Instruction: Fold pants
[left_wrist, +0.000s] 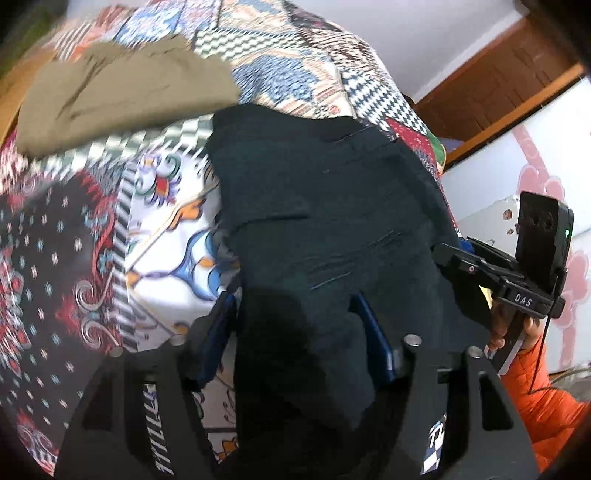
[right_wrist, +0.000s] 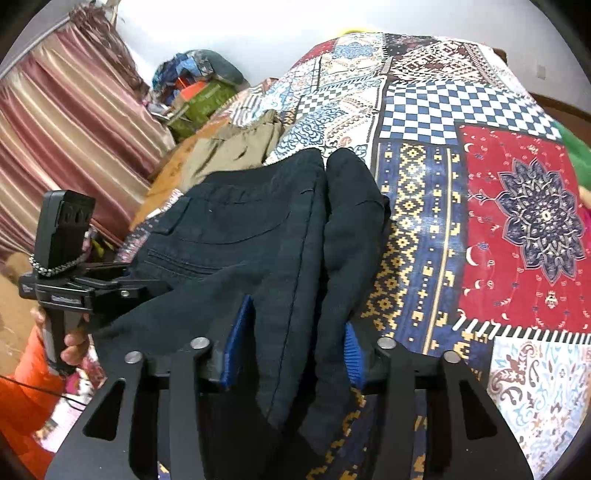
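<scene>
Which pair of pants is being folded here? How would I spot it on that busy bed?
Start from the patchwork bedspread that covers the bed. Two garments lie on it: khaki pants by the far edge, and the dark navy pants nearer. The navy pair is the one clamped in both the left gripper and right gripper.
</scene>
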